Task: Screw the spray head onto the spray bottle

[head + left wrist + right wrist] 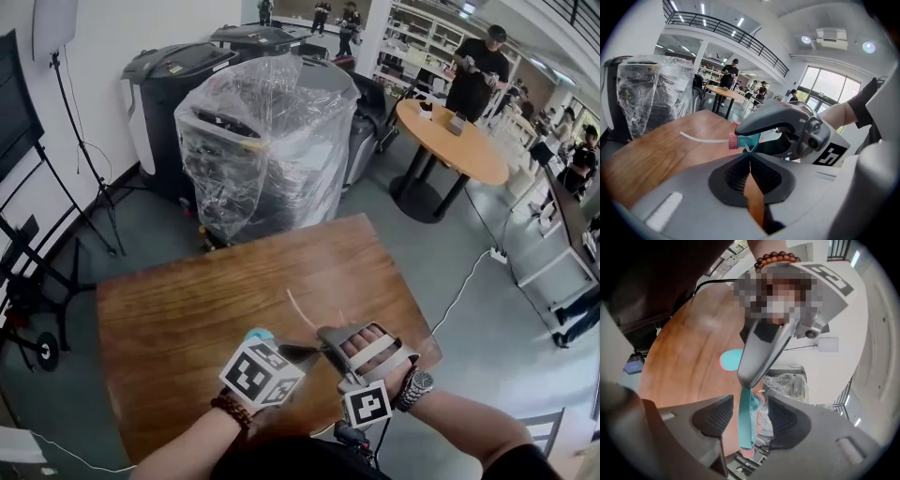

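head view: two forearms enter from the bottom edge, a bead bracelet [234, 410] on the left wrist and a watch [415, 386] on the right. each hand carries a gripper with a marker cube. the left gripper [298, 352] and right gripper [330, 339] meet nose to nose over the near edge of the table [187, 300]. a teal spray head [260, 334] shows between them, and its thin white tube [298, 307] slants up and away above the wood. beyond the table stand a plastic-wrapped machine [267, 141] and a round table [450, 141] with people near it.

left gripper view: the left gripper's jaws are closed together, pinching a thin teal edge of the spray head [745, 139] at their very tips. the head is held clear of the table with its pink collar [733, 141] facing left; the tube [703, 139] runs on leftward above the wood. the right gripper sits just beyond and above the head, its marker cube on the right.

right gripper view: the right gripper's jaws stand wide apart. a long teal strip of the spray head [746, 420] hangs between the pads, closer to the right pad, and neither pad presses on it. one grey finger of the left gripper comes down from above onto the head's top.
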`<state>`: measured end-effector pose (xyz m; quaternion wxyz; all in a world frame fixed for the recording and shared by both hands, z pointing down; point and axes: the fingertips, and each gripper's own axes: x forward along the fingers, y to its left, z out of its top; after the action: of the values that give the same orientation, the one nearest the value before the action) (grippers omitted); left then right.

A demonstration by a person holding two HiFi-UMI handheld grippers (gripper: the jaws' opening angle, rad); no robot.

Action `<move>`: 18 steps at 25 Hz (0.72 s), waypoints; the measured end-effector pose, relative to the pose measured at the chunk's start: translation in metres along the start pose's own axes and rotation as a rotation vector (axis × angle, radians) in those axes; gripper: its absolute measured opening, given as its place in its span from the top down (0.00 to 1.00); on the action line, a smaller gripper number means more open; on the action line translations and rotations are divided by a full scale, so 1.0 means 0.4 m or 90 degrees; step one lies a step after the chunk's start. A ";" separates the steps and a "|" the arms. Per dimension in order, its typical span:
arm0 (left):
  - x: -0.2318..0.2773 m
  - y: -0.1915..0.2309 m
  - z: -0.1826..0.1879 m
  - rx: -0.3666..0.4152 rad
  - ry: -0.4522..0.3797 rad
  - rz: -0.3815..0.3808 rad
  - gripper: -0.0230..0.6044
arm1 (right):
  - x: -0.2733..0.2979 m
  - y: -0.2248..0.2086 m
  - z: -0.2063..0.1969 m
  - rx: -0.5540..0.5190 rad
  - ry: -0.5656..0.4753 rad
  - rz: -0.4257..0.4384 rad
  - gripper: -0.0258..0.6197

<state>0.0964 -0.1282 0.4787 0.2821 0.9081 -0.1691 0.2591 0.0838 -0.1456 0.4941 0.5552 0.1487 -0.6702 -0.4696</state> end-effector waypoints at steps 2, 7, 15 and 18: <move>-0.008 -0.007 0.003 -0.006 -0.003 -0.012 0.93 | 0.002 -0.010 0.010 -0.003 -0.007 -0.006 0.62; -0.020 -0.012 0.004 -0.013 -0.004 -0.028 0.93 | 0.004 -0.018 0.016 -0.021 -0.010 -0.020 0.72; -0.037 -0.010 0.016 -0.014 -0.030 -0.031 0.91 | 0.003 -0.027 0.008 0.003 -0.007 -0.014 0.77; -0.058 -0.007 0.031 0.001 -0.058 -0.029 0.75 | -0.001 -0.046 0.006 0.053 -0.014 0.002 0.78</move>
<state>0.0837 -0.1297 0.4554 0.2794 0.9228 -0.1607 0.2110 0.0758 -0.1535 0.4794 0.5417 0.1652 -0.6956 -0.4421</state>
